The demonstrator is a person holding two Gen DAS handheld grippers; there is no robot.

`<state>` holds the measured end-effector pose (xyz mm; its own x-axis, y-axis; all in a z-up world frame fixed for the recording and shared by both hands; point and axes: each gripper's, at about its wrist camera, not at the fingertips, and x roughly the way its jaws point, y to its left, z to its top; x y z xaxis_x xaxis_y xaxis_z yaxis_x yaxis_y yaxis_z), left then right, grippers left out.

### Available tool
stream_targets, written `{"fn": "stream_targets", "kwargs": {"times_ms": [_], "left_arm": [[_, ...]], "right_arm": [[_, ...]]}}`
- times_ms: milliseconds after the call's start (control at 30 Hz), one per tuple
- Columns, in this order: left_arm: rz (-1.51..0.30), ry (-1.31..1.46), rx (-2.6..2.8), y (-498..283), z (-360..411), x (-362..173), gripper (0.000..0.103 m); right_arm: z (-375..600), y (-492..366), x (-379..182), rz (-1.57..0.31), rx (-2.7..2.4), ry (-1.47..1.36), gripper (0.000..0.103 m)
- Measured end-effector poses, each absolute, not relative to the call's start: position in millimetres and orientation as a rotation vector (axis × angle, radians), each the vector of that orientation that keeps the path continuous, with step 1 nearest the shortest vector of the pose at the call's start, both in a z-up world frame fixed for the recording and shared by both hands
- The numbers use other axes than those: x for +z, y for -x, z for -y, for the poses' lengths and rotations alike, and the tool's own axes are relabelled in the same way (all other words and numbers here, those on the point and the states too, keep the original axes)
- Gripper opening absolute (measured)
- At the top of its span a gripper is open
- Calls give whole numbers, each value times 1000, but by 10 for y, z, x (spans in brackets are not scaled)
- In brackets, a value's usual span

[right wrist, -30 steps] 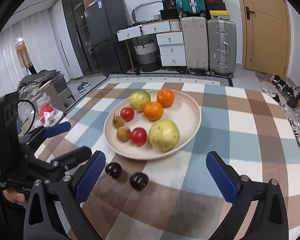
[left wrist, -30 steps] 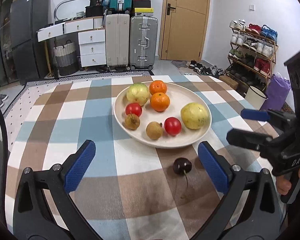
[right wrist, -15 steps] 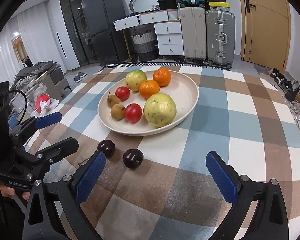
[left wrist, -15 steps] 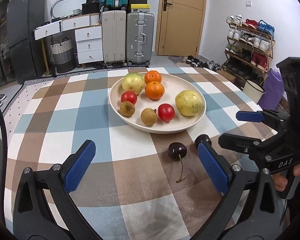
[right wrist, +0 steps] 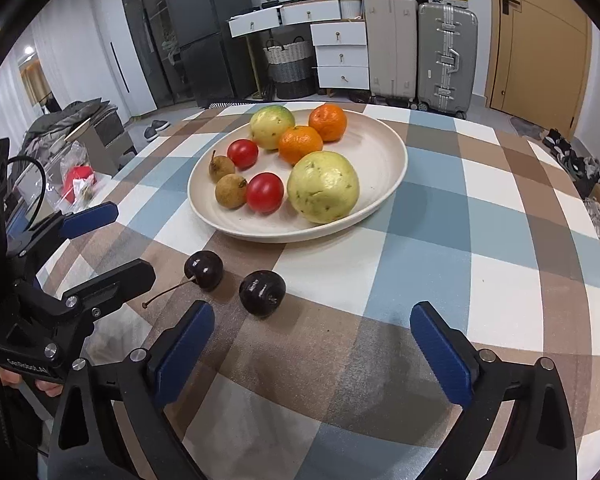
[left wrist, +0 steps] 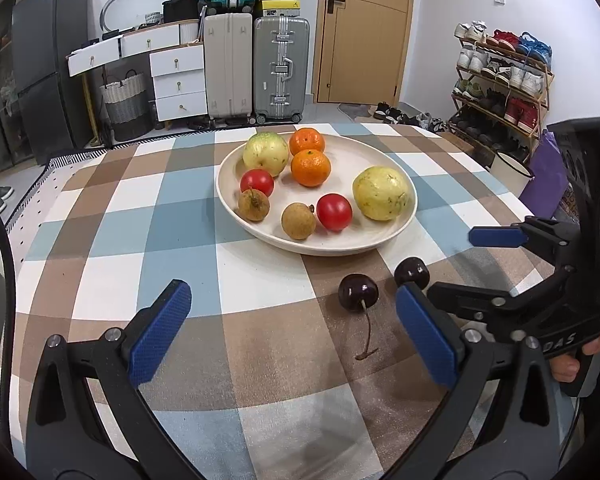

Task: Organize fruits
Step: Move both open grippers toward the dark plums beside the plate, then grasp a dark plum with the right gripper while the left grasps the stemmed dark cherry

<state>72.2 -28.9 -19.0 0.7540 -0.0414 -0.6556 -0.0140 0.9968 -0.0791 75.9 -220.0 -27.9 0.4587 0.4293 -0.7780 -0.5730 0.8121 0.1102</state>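
2 dark cherries on the checked tablecloth (left wrist: 260, 332), just in front of the cream plate (left wrist: 384, 240) and off it. Stemmed cherry (left wrist: 358, 292) nearer the left gripper (left wrist: 292, 332), stem trailing back toward the camera; stemless cherry (left wrist: 411, 272) just beside it, partly hidden behind the left gripper's right blue pad. Not touching each other.

Left gripper released, jaws spread wide, nothing between the pads, low over the cloth with the stemmed cherry ahead and right of center. Right gripper (right wrist: 312, 344) also released and empty, jaws wide, stemless cherry (right wrist: 262, 293) just ahead between the finger lines, closer to its left pad; stemmed cherry (right wrist: 204, 269) further left, close to the other gripper's lower finger.

On the plate (right wrist: 396, 152), 8 fruits: 2 mandarins (left wrist: 310, 167) toward the far side, touching; 2 yellow-green guavas, 1 at the back left (left wrist: 265, 153), 1 at the right (left wrist: 382, 193); 2 red tomatoes (left wrist: 334, 212); 2 brown longans (left wrist: 298, 221) at the near left. Near longan and near tomato touching.

Behind the table: suitcases (left wrist: 281, 66), white drawer unit (left wrist: 178, 76), wooden door (left wrist: 366, 28), shoe rack (left wrist: 500, 76) at right.
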Motion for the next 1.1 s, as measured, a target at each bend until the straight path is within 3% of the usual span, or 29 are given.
{"fn": "stream_targets", "kwargs": {"times_ms": [33,233,567,767,967,1100], "left_arm": [[-719,86,-16,-728,280,-194,102],[-726,113,-10,-746,225,-210,102],[-733,125,-8,-765,207,-227,102],[-735,126,-9,-773,206,-235,102],[-735,127,-8,-770,203,-233,102],[-735,130,-7,-773,204,-238,102]], "right_arm": [[2169,-754,-281,-903,621,194,84],[2010,-726,-353,-917,648,265,71],[1951,-749,-392,-914,652,282,62],[1887,-731,-387,-901,667,301,50],[1866,-701,-370,-886,690,297,28],[1929,-700,-320,-869,700,261,28]]}}
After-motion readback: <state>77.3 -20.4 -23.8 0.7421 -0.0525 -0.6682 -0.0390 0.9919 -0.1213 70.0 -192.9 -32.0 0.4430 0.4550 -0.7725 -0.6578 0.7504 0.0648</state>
